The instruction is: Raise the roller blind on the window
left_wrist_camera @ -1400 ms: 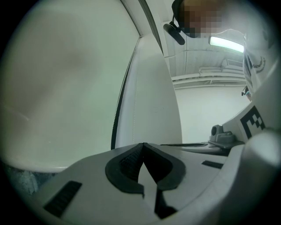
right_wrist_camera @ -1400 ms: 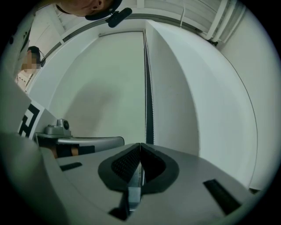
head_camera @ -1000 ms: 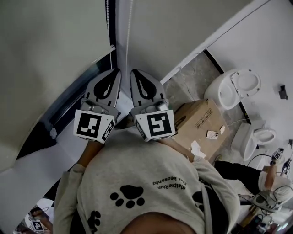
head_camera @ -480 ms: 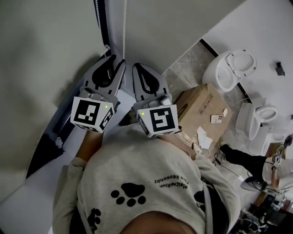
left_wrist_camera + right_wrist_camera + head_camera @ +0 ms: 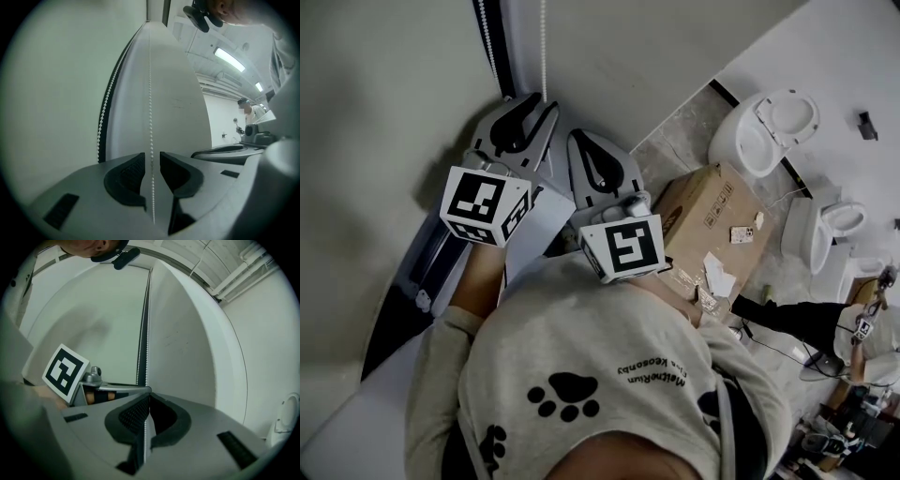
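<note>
Grey sweatshirt fabric (image 5: 609, 375) fills the bottom of the head view. It carries black paw prints and two lines of small lettering, which are upside down and too fine to read. The cardboard box (image 5: 712, 220) on the floor bears printed symbols and dark lettering, which are also illegible. Each gripper's cube shows black-and-white square markers.

Both hands hold their grippers side by side, pointing level at the wall beside the window. The left gripper (image 5: 530, 101) has just been opening its jaws. They stand apart, and one strand of the bead chain (image 5: 150, 93) hangs freely in the gap without touching either pad. The right gripper (image 5: 149, 399) is clamped tight on the chain, which runs down into its closed pads. The pale roller blind (image 5: 384, 112) hangs over the window at the left, just beside the chain.
</note>
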